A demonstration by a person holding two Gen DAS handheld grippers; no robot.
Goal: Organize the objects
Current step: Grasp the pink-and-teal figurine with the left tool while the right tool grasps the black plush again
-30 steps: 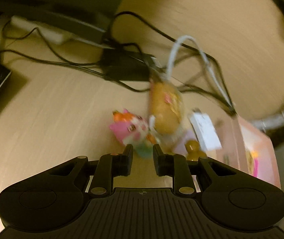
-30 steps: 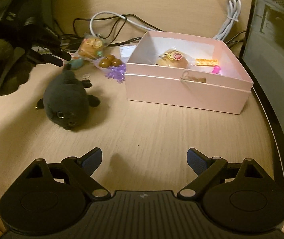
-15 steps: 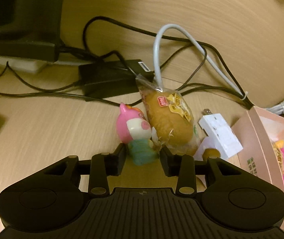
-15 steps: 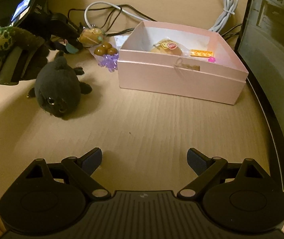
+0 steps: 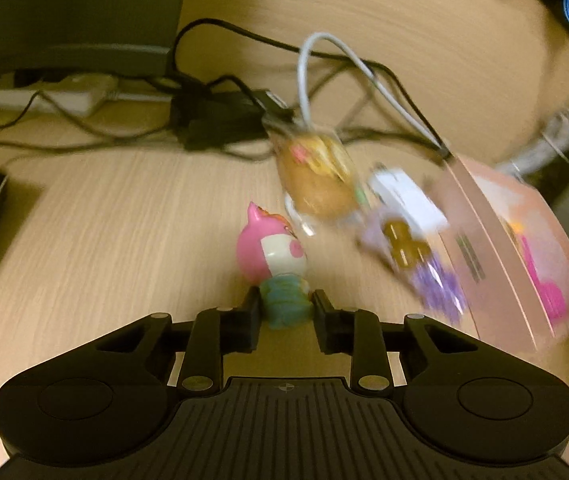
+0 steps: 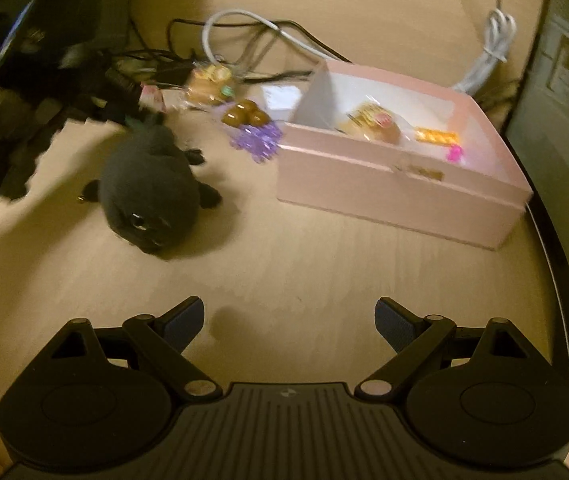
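Left wrist view: my left gripper is closing on the pink figurine — the jaws have just been narrowing, and both pads are now pressing its teal base. The figurine is standing upright, long axis running away from the camera, its pink head pointing toward the desk's back edge, where the cables are lying. Half a second ago the jaws were standing wider around the same base; now they are gripping it. Just behind the figurine to the right, the wrapped bun is lying with its long axis toward the back edge; the white adapter, the brown pieces and the purple cluster are blurring beside the pink box at the right edge.

Right wrist view: my right gripper is hovering over bare desk near the front edge, jaws wide and holding nothing — as wide as a second ago. The grey plush is lying left of centre, face toward me. The box is sitting toward the back right corner, another bun inside.
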